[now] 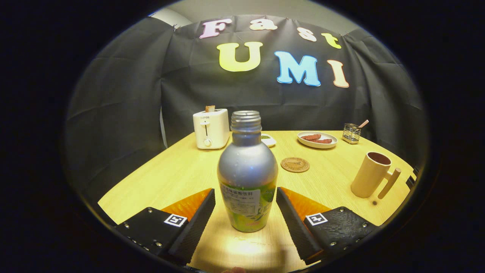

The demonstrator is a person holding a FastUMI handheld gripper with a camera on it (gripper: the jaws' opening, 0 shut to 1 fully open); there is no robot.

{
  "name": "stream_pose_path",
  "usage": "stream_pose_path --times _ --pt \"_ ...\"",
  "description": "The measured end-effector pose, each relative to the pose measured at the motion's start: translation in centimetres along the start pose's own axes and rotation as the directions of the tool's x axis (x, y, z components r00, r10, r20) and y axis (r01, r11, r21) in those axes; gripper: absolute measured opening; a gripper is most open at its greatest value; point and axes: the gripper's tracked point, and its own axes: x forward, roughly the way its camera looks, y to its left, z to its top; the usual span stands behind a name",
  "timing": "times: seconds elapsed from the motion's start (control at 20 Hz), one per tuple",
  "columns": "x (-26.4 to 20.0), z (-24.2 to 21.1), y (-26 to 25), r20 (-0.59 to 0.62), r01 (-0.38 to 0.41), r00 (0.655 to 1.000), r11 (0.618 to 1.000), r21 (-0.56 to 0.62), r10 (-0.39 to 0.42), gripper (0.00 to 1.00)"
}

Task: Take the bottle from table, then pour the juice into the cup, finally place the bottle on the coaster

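Hand-held gripper: the hand-held gripper (245, 212) sits low in the frame, fingers spread wide, one on each side of the bottle with a gap on both sides. Nothing is clamped. I read this as the line-up before the squeeze, which would explain why the pads (197, 220) flank the body instead of touching it.

Bottle: the bottle (247, 172) stands upright on the bench (170, 178), dead centre, right between the fingers. Its shoulder is silver, there's a green label down low, and the neck looks uncapped, so it needs to stay vertical once lifted.

Grip height: the fingers flank the lower, labelled part, the widest stretch of the body. That looks like the sensible place to take hold, since it is flat-sided and well below the tapering shoulder.

Cup: a tan cup (371, 174) with a long handle stands at right of centre, well apart from the bottle, mouth open upward, ready for the pour. Handle points to the lower right, away from the path in.

Coaster: a round brown coaster (294, 165) lies flat, just right of the bottle's shoulder in the picture and beyond the fingers. It is bare, so the final landing spot is free.

Background: a white toaster (210, 129) sits left of the bottle neck, a plate (317, 144) of reddish food upper right, and a small wire holder (351, 133) further right. All are at the far side of the bench, clear of the work.

Stage: the very start, as I judge it. The bottle is not yet taken.

Watch for: an off-centre close could nudge the bottle and spill.
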Motion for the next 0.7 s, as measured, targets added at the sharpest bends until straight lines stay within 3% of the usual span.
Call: stream_pose_path --times 0.3,0.45,0.7 --pt "0.8 -1.5 -0.1 -0.034 0.028 0.999 0.999 -0.016 -0.028 0.98" --pt "1.3 -1.5 0.0 -0.033 0.023 0.999 0.999 -0.032 -0.024 0.81" --pt "1.8 -1.4 -0.1 -0.049 0.022 0.999 1.0 -0.018 -0.023 0.8"
